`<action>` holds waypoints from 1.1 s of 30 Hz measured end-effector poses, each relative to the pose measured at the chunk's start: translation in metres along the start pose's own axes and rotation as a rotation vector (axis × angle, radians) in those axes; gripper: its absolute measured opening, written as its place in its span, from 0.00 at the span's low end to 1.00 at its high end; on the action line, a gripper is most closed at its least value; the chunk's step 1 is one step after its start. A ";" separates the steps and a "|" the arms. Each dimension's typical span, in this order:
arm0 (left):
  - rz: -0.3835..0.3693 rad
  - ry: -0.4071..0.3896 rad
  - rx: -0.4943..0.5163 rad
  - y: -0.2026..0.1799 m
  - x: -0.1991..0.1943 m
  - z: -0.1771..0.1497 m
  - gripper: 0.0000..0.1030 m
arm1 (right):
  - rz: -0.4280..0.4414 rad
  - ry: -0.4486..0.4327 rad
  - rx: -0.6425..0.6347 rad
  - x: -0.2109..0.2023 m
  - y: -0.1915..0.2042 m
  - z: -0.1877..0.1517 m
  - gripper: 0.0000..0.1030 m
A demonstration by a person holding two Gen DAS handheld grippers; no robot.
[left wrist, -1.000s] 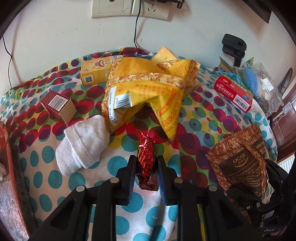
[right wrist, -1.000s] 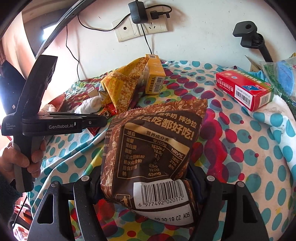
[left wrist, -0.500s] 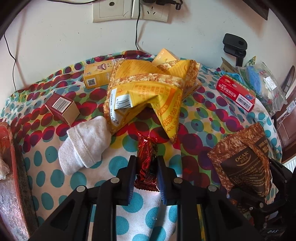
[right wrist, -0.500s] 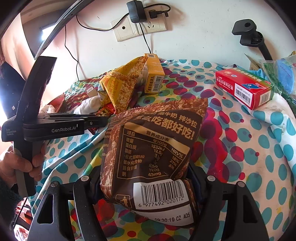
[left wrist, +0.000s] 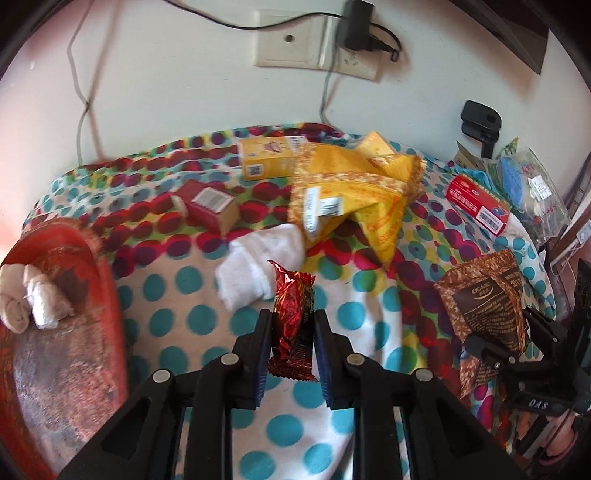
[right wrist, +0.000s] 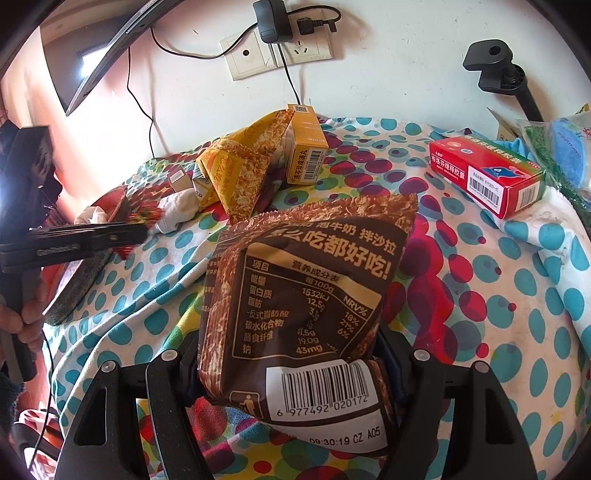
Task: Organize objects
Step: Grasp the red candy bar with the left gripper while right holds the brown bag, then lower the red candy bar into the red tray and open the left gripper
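My left gripper is shut on a red foil snack packet, which hangs lifted above the dotted cloth. A white folded sock lies just beyond it. To the left sits a red tray with rolled white socks in it. My right gripper is shut on a brown snack bag, held upright over the cloth; the same bag shows at the right of the left wrist view. The left gripper appears blurred at the left of the right wrist view.
Yellow snack bags are piled at the back centre beside a yellow box. A small red-brown box lies at the back left, a red medicine box at the right. Wall sockets with a charger sit above.
My left gripper has lifted the red foil packet off the cloth and swung left, bringing the red tray into view. The right gripper with the brown bag has stayed still.
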State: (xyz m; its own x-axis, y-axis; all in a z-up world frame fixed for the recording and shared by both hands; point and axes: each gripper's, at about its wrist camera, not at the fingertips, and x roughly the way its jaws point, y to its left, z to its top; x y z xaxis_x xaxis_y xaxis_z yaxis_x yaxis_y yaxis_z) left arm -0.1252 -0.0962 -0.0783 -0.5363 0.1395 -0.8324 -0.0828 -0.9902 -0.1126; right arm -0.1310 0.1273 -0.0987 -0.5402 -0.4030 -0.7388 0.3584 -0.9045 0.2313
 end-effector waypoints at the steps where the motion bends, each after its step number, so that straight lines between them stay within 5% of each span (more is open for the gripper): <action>1: 0.012 -0.003 -0.004 0.006 -0.005 -0.002 0.21 | -0.004 0.000 -0.002 0.000 0.000 0.000 0.68; 15: 0.141 -0.047 -0.131 0.107 -0.063 -0.035 0.22 | -0.038 0.003 -0.021 0.001 0.005 0.001 0.68; 33: 0.315 -0.019 -0.313 0.267 -0.083 -0.062 0.22 | -0.054 0.005 -0.029 0.002 0.005 0.001 0.69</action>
State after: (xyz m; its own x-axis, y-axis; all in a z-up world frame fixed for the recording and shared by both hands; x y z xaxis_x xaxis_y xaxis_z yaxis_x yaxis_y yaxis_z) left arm -0.0502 -0.3728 -0.0728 -0.5097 -0.1724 -0.8429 0.3444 -0.9387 -0.0162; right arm -0.1310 0.1218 -0.0991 -0.5555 -0.3530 -0.7529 0.3505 -0.9204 0.1730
